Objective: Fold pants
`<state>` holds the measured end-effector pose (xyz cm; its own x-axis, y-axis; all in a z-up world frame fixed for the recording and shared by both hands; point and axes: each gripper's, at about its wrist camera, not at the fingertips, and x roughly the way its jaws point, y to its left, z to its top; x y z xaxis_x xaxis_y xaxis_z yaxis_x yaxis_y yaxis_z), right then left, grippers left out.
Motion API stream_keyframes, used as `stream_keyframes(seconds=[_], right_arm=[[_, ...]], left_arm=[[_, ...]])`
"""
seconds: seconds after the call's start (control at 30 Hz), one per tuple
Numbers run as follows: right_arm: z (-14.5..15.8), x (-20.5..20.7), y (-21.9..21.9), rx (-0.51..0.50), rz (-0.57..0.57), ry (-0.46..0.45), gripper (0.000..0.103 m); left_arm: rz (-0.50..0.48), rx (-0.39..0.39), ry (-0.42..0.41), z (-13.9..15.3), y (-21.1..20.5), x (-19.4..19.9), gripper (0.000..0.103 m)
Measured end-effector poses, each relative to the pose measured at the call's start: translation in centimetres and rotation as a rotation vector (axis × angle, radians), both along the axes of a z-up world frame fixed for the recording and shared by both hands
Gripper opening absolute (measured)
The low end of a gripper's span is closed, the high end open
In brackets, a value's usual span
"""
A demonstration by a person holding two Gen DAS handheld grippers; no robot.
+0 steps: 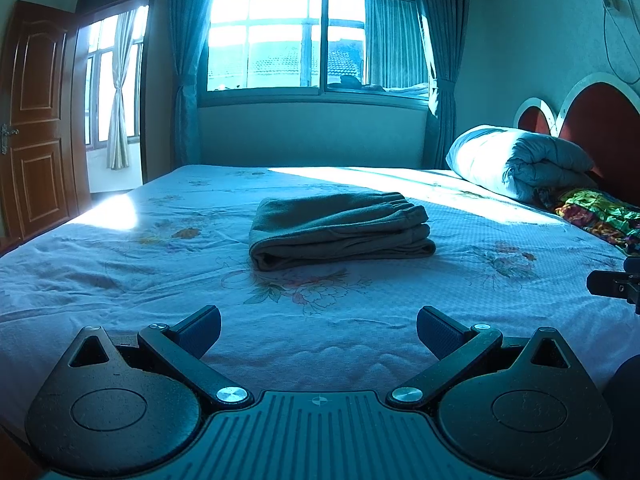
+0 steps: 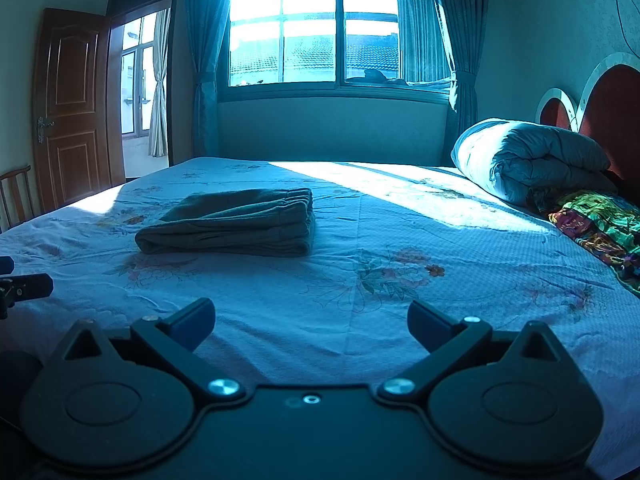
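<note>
Dark grey-green pants (image 1: 340, 230) lie folded into a compact stack on the floral bed sheet (image 1: 120, 280), waistband toward the right. In the right wrist view the same pants (image 2: 232, 224) lie ahead and to the left. My left gripper (image 1: 319, 330) is open near the bed's front edge, well short of the pants, nothing between its fingers. My right gripper (image 2: 310, 322) is also open and empty, to the right of the stack. Each gripper's tip shows at the edge of the other's view: the right gripper (image 1: 612, 286) and the left gripper (image 2: 24, 286).
A rolled quilt (image 1: 516, 160) and a colourful cloth (image 1: 600, 216) lie at the headboard (image 1: 600, 120) on the right. A window (image 1: 312, 32) with curtains is behind the bed. An open wooden door (image 1: 36, 120) stands at the left, and a chair (image 2: 16, 196) beside it.
</note>
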<state>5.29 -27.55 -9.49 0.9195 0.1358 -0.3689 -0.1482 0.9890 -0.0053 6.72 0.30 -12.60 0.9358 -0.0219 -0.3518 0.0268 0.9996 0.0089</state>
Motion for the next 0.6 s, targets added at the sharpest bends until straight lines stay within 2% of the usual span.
stream_keyframes(seconds=[0.6], right_arm=[[0.04,-0.20,0.74,-0.021,0.051,-0.019,0.097]], left_arm=[[-0.016,0.009,-0.005,0.05,-0.17,-0.17,0.103]])
